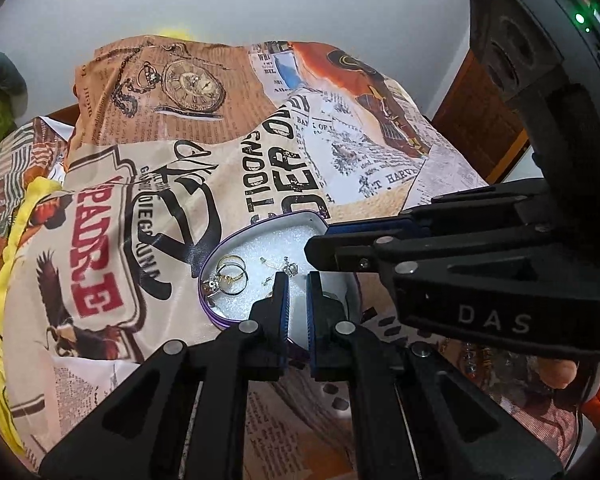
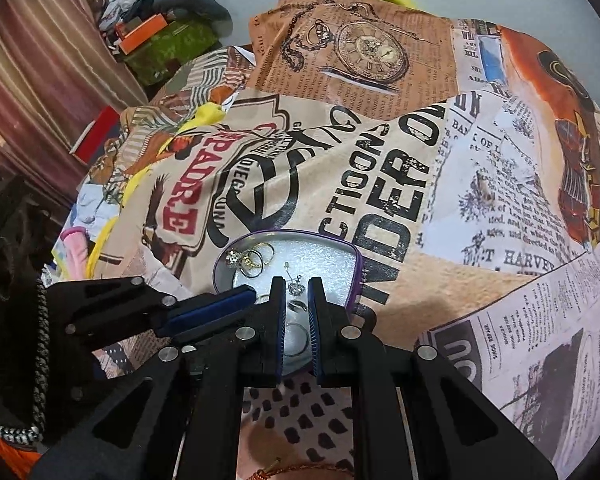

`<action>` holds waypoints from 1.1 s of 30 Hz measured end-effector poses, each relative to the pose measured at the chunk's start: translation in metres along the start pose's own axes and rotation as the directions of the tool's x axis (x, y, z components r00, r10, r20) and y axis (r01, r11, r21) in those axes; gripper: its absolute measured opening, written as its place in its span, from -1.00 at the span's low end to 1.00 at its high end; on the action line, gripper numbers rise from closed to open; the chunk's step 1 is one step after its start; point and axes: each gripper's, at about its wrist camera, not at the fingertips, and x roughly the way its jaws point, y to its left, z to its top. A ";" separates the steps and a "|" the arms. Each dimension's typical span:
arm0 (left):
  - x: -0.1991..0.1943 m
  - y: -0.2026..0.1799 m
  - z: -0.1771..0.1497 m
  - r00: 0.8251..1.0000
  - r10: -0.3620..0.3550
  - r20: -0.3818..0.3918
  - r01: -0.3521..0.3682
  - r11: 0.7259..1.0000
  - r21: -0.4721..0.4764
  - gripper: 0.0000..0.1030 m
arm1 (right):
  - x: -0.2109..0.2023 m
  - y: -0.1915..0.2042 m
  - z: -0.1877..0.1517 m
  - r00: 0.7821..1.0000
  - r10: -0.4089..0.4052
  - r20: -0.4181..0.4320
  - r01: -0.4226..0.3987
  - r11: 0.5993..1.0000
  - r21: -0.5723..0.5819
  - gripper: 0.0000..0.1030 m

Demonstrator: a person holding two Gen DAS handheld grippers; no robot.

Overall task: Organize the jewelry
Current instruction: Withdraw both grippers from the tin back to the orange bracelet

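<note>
A heart-shaped purple tin (image 1: 220, 248) (image 2: 352, 256) with white foam lining lies on the printed cloth. Inside it, gold rings and a sparkly piece (image 1: 228, 276) (image 2: 252, 260) lie at the left; small silver earrings (image 1: 286, 268) (image 2: 296, 286) lie in the middle. My left gripper (image 1: 298, 280) hovers over the tin's near part, jaws a narrow gap apart, empty. My right gripper (image 2: 297, 286) is over the tin, jaws slightly apart around the silver earring, not clamping it. In the left wrist view the right gripper (image 1: 320, 246) comes in from the right.
The newspaper-print cloth (image 1: 260, 152) (image 2: 420, 160) covers the whole surface. Yellow fabric (image 1: 4, 280) bunches at the left edge. A green box with orange items (image 2: 168, 40) stands far left by a striped curtain. A wooden panel (image 1: 476, 120) is at the right.
</note>
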 end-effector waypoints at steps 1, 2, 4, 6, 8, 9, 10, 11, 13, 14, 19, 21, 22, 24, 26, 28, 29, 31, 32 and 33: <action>-0.002 0.000 0.000 1.000 0.004 0.002 -0.004 1.000 0.001 -0.84 | -0.001 0.000 0.000 1.000 0.001 0.001 -0.001 1.000 0.002 -0.76; -0.004 -0.001 0.001 1.000 0.006 0.005 -0.006 1.000 0.001 -0.79 | -0.003 0.000 -0.001 1.000 0.001 0.005 -0.001 1.000 0.005 -0.73; -0.010 -0.001 0.001 1.000 0.013 0.011 -0.013 1.000 0.000 -0.78 | -0.008 0.000 -0.001 1.000 -0.004 0.012 0.003 1.000 0.007 -0.69; -0.017 -0.001 0.001 1.000 0.017 0.019 -0.017 1.000 -0.003 -0.78 | -0.013 0.001 -0.002 1.000 -0.019 0.024 0.019 1.000 0.009 -0.68; -0.024 -0.002 0.001 0.999 0.021 0.028 -0.021 1.000 -0.004 -0.77 | -0.020 0.002 -0.004 0.999 -0.025 0.039 0.025 1.000 0.011 -0.68; -0.030 -0.002 0.002 0.999 0.027 0.036 -0.027 1.000 -0.005 -0.77 | -0.025 0.003 -0.005 0.999 -0.025 0.049 0.024 1.000 0.014 -0.68; -0.035 -0.003 0.002 0.999 0.031 0.043 -0.030 1.000 -0.006 -0.77 | -0.031 0.003 -0.006 0.998 -0.028 0.058 0.027 1.000 0.015 -0.68; -0.038 -0.002 0.002 0.998 0.033 0.046 -0.032 0.999 -0.008 -0.77 | -0.036 0.004 -0.007 0.997 -0.035 0.068 0.034 0.999 0.013 -0.68; -0.049 -0.003 0.002 0.998 0.039 0.058 -0.038 0.999 -0.015 -0.77 | -0.046 0.006 -0.011 0.994 -0.059 0.089 0.059 0.998 0.008 -0.68; -0.053 -0.004 0.002 0.997 0.041 0.062 -0.040 0.999 -0.016 -0.77 | -0.051 0.007 -0.013 0.993 -0.069 0.097 0.069 0.998 0.005 -0.68; -0.076 -0.015 -0.003 0.995 0.052 0.081 -0.053 0.999 0.000 -0.73 | -0.076 0.008 -0.025 0.985 -0.101 0.138 0.101 0.995 0.005 -0.68; -0.083 -0.021 -0.006 0.995 0.053 0.083 -0.054 0.998 0.009 -0.71 | -0.085 0.007 -0.031 0.982 -0.109 0.154 0.108 0.994 0.011 -0.68; -0.085 -0.023 -0.007 0.995 0.052 0.083 -0.053 0.998 0.013 -0.71 | -0.088 0.007 -0.034 0.981 -0.113 0.157 0.112 0.994 0.012 -0.68; -0.090 -0.031 -0.010 0.995 0.050 0.085 -0.053 0.998 0.027 -0.71 | -0.095 0.006 -0.041 0.978 -0.126 0.163 0.125 0.992 0.014 -0.68; -0.092 -0.037 -0.013 0.996 0.044 0.081 -0.047 0.998 0.037 -0.71 | -0.098 0.004 -0.047 0.977 -0.135 0.163 0.134 0.991 0.016 -0.68; -0.092 -0.043 -0.017 0.997 0.038 0.071 -0.041 0.998 0.045 -0.70 | -0.100 0.001 -0.054 0.977 -0.143 0.159 0.142 0.990 0.021 -0.68; -0.090 -0.045 -0.019 0.997 0.035 0.064 -0.038 0.998 0.047 -0.70 | -0.100 0.000 -0.057 0.977 -0.148 0.156 0.146 0.989 0.024 -0.68; -0.083 -0.050 -0.024 0.999 0.023 0.038 -0.024 0.999 0.046 -0.70 | -0.101 -0.004 -0.065 0.977 -0.148 0.152 0.145 0.989 0.033 -0.68; -0.081 -0.052 -0.026 0.999 0.019 0.029 -0.020 0.999 0.046 -0.70 | -0.101 -0.007 -0.069 0.978 -0.148 0.148 0.144 0.989 0.039 -0.68; -0.076 -0.055 -0.028 1.000 0.013 0.014 -0.013 0.999 0.045 -0.70 | -0.101 -0.010 -0.072 0.978 -0.151 0.144 0.145 0.988 0.045 -0.68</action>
